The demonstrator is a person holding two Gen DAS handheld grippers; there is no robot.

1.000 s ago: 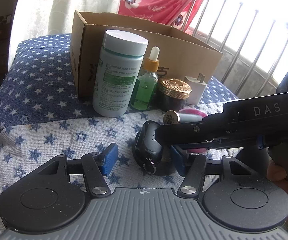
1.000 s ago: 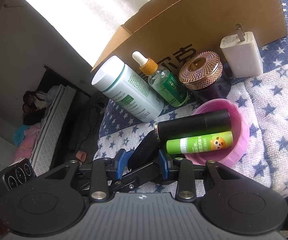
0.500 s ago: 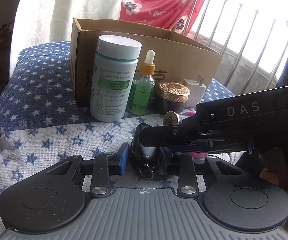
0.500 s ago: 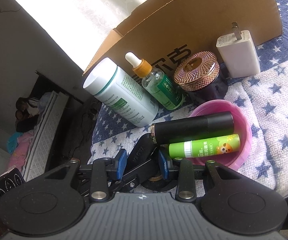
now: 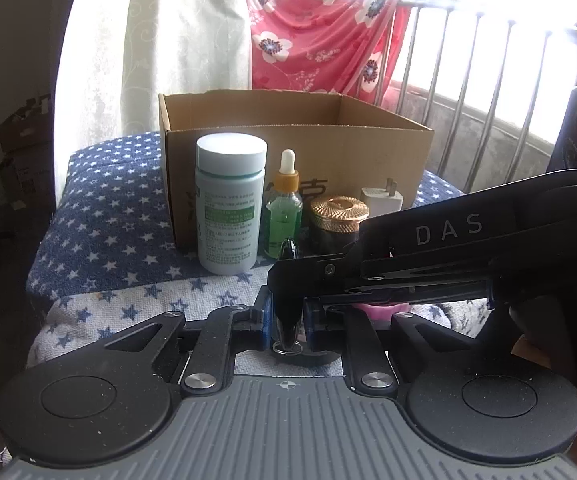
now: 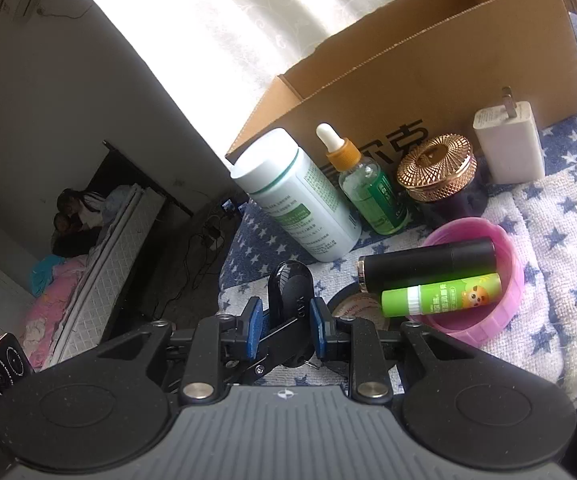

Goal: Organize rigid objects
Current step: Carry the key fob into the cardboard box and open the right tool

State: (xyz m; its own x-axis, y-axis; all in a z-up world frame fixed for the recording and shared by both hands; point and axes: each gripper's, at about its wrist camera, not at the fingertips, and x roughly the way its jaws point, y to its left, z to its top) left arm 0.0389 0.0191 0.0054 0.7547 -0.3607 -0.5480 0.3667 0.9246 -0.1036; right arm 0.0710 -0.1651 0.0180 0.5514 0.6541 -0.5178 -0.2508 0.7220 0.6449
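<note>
A black car key fob (image 5: 287,312) (image 6: 288,292) with a metal ring stands on edge, lifted above the star-patterned cloth. My left gripper (image 5: 285,322) is shut on its lower end. My right gripper (image 6: 284,330) reaches across from the right and its blue pads also sit against the fob's sides. Behind stands an open cardboard box (image 5: 296,152) (image 6: 428,56). In front of it stand a white pill bottle (image 5: 230,204), a green dropper bottle (image 5: 284,208), a gold-lidded jar (image 5: 340,216) and a white charger (image 5: 382,200).
A pink bowl (image 6: 508,248) at the right holds a black tube (image 6: 428,264) and a green glue stick (image 6: 440,294). A tape roll (image 6: 352,306) lies beside it. A metal railing (image 5: 468,100) and red floral cloth (image 5: 320,48) are behind the box. The table edge drops at left.
My left gripper has closed from wide open onto the key fob. The fob has been turned upright and lifted off the cloth, held between both grippers. Both views have risen.
</note>
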